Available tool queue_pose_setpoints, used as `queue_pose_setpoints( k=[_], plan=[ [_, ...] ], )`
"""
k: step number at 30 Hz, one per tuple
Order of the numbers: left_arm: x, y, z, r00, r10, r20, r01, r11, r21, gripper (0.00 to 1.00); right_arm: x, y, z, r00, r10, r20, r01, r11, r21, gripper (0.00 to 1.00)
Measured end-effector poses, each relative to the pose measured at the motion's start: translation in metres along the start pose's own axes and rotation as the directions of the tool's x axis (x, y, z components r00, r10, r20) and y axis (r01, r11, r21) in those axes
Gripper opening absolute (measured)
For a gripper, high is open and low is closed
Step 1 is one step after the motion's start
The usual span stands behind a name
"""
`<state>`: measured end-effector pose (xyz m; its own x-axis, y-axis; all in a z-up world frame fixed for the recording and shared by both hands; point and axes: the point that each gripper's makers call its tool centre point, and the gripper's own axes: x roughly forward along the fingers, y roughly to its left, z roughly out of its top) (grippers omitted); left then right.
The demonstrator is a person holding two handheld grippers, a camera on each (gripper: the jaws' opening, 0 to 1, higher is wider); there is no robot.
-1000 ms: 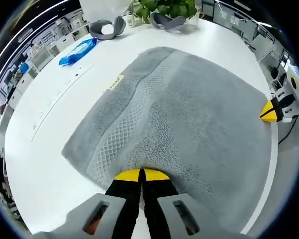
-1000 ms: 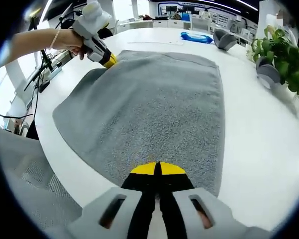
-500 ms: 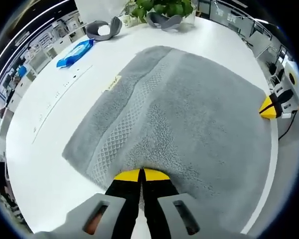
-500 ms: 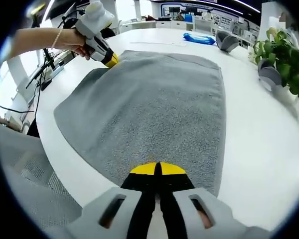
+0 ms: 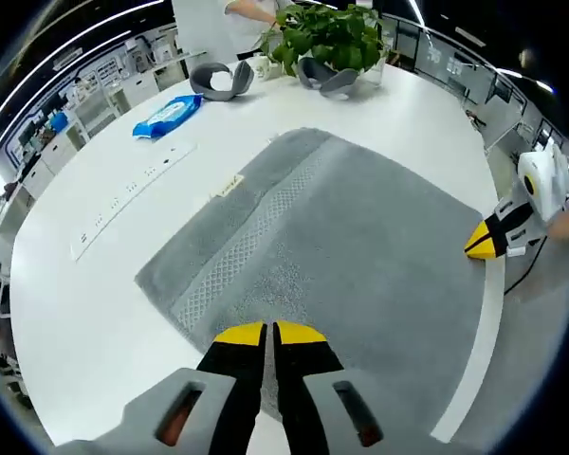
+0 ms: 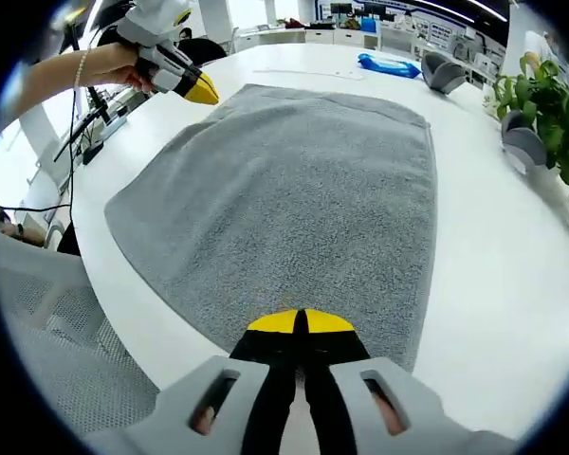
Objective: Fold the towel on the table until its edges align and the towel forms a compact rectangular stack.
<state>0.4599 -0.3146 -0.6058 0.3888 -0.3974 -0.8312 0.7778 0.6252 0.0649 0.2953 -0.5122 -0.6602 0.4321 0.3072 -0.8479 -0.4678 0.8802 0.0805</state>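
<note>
A grey towel (image 5: 332, 237) lies spread on the white table (image 5: 85, 303), with a patterned band and a small label (image 5: 229, 187) near its left side. My left gripper (image 5: 268, 334) is shut on the towel's near edge, where the cloth ridges slightly toward the tips. The right gripper view has it at the towel's far left corner (image 6: 204, 91), held by a hand (image 6: 104, 66). My right gripper (image 6: 299, 322) is shut at the near edge of the towel (image 6: 294, 180). In the left gripper view it sits at the towel's right corner (image 5: 479, 242).
A blue packet (image 5: 171, 114), two grey curved pads (image 5: 220, 81) (image 5: 327, 81) and a potted plant (image 5: 327, 33) stand at the table's far side. A white strip (image 5: 133, 194) lies left of the towel. A mesh chair (image 6: 57, 360) stands beyond the table edge.
My left gripper has risen and tilted back, so more of the table and plant come into its view. In the right gripper view it sits higher. The right gripper has barely moved.
</note>
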Motion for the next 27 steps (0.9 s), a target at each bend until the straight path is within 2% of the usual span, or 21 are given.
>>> queue_pose_setpoints(
  k=[1,5,8,10,12,15,17,19,20,27],
  plan=[
    [-0.004,-0.005,0.002,1.0,-0.007,0.021,0.007,1.0,0.002,0.06,0.0,0.001,0.0,1.0,0.008,-0.009,-0.008,1.0,-0.006,0.0],
    [-0.015,-0.023,0.0,0.999,-0.021,0.043,0.02,1.0,0.011,0.11,-0.004,0.004,-0.005,0.996,0.052,-0.073,-0.056,0.997,-0.058,0.0],
    [-0.023,-0.039,-0.004,0.997,-0.033,0.068,0.031,0.999,0.023,0.14,-0.009,0.007,-0.008,0.991,0.08,-0.11,-0.097,0.982,-0.16,0.0],
    [-0.029,-0.052,-0.005,0.993,-0.049,0.111,0.048,0.999,0.011,0.16,-0.01,0.006,-0.009,0.99,0.076,-0.117,-0.097,0.978,-0.185,0.02],
    [-0.034,-0.064,-0.009,0.987,-0.063,0.145,0.065,0.998,-0.006,0.16,-0.013,0.01,-0.009,0.988,0.105,-0.112,-0.125,0.974,-0.19,0.04],
    [-0.037,-0.081,-0.017,0.982,-0.1,0.158,0.101,0.995,-0.002,0.18,-0.016,0.018,-0.011,0.981,0.163,-0.107,-0.181,0.965,-0.192,0.07],
    [-0.04,-0.097,-0.025,0.979,-0.132,0.158,0.131,0.991,0.014,0.18,-0.018,0.019,-0.013,0.979,0.175,-0.108,-0.195,0.956,-0.22,0.1],
    [-0.04,-0.106,-0.034,0.98,-0.135,0.147,0.133,0.991,0.019,0.19,-0.021,0.02,-0.016,0.975,0.191,-0.112,-0.212,0.948,-0.235,0.12],
    [-0.039,-0.113,-0.041,0.982,-0.14,0.128,0.136,0.99,0.035,0.19,-0.022,0.02,-0.018,0.973,0.199,-0.118,-0.222,0.947,-0.23,0.13],
    [-0.042,-0.148,-0.073,0.977,-0.189,0.095,0.186,0.982,0.046,0.2,-0.028,0.013,-0.028,0.973,0.204,-0.108,-0.226,0.94,-0.255,0.16]
  ],
)
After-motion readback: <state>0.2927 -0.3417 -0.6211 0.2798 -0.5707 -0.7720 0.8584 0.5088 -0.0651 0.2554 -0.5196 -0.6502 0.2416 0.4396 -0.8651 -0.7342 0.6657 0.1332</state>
